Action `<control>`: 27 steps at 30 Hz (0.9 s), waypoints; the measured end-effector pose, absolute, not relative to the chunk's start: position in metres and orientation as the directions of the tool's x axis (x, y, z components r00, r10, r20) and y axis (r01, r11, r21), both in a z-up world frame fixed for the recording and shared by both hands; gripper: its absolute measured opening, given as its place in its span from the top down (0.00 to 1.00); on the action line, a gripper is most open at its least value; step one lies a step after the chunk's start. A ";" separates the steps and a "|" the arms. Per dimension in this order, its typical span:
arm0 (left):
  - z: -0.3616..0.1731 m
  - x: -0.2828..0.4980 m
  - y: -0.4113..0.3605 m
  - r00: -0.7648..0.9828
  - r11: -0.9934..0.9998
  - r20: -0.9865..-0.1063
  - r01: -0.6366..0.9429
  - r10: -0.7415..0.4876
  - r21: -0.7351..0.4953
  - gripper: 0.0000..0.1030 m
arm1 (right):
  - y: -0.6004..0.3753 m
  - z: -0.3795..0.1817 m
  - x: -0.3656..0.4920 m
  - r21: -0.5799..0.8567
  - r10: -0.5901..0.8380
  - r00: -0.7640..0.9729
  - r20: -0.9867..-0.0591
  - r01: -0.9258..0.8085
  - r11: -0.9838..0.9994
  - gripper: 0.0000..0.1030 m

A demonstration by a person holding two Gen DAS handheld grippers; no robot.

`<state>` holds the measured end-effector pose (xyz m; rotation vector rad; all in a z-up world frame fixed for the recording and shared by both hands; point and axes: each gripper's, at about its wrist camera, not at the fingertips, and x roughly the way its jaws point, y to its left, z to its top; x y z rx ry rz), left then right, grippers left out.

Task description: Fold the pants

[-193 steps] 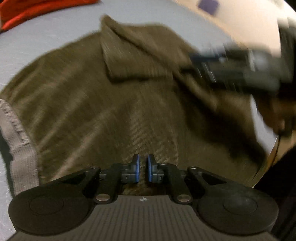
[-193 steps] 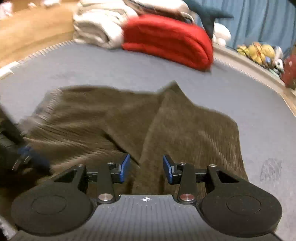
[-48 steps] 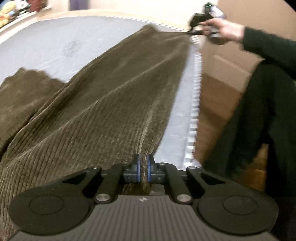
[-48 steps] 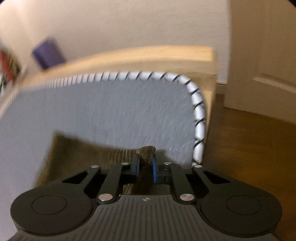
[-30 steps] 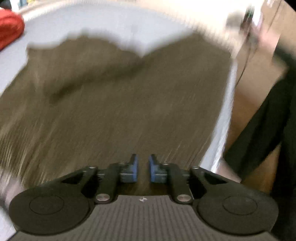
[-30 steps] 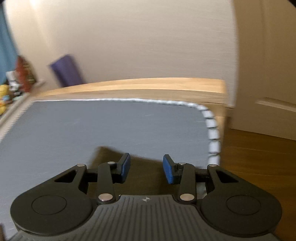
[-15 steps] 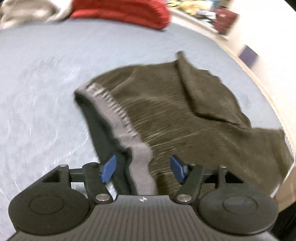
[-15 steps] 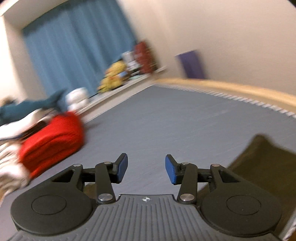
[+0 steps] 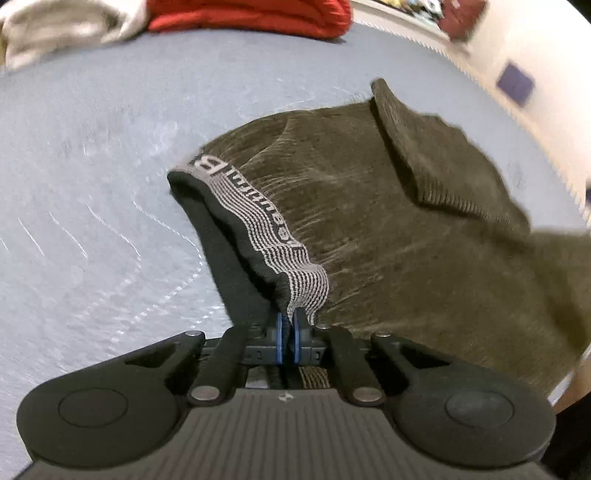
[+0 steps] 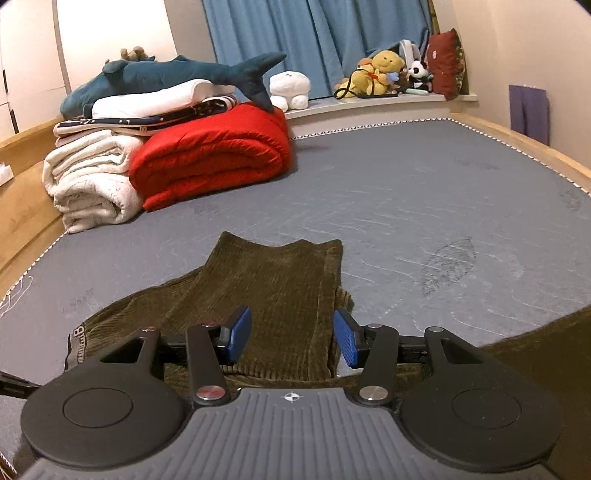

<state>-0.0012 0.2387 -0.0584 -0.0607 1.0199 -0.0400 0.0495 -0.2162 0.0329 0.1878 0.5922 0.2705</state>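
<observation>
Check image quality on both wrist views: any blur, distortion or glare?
Left wrist view: motion smear toward the edges, red blanket and wall soft; waistband lettering near the centre readable. Right wrist view: sharp throughout, plush shark crisp. Both: strong fisheye bowing of the mattress edge; warm indoor light, no glare.

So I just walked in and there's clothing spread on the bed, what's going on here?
A person is folding brown corduroy pants on a grey mattress, with a handheld gripper in each hand. The left gripper is shut on the grey elastic waistband at its near end. The right gripper is open and holds nothing; its jaws have just been opening, above a pant leg already folded back over the pants. A folded red blanket lies farther up the bed.
</observation>
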 end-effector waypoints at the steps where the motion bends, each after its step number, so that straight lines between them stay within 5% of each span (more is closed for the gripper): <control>1: -0.062 -0.003 0.229 0.517 1.000 -0.856 0.019 -0.020 -0.012 0.89 | -0.217 0.031 0.054 0.259 0.307 0.794 -0.524 -0.195 0.946 0.50; 6: -0.041 -0.009 0.198 0.633 0.981 -0.759 -0.005 0.153 0.194 0.60 | -0.208 0.018 0.082 0.292 0.323 0.777 -0.540 -0.188 0.938 0.50; 12: -0.038 0.004 0.189 0.659 0.998 -0.752 0.062 -0.019 0.029 0.59 | -0.192 0.004 0.104 0.240 0.306 0.772 -0.557 -0.203 0.949 0.50; 15: -0.077 0.022 0.193 0.505 0.996 -0.863 0.064 0.016 0.056 0.62 | -0.188 -0.002 0.114 0.223 0.298 0.769 -0.565 -0.205 0.953 0.50; 22: -0.050 0.025 0.182 0.607 0.998 -0.794 0.054 -0.041 -0.011 0.60 | -0.194 -0.012 0.138 0.233 0.285 0.761 -0.583 -0.179 0.956 0.50; 27: -0.081 0.051 0.170 0.485 0.999 -0.874 0.048 -0.014 0.011 0.55 | -0.197 -0.023 0.154 0.263 0.285 0.746 -0.602 -0.151 0.953 0.50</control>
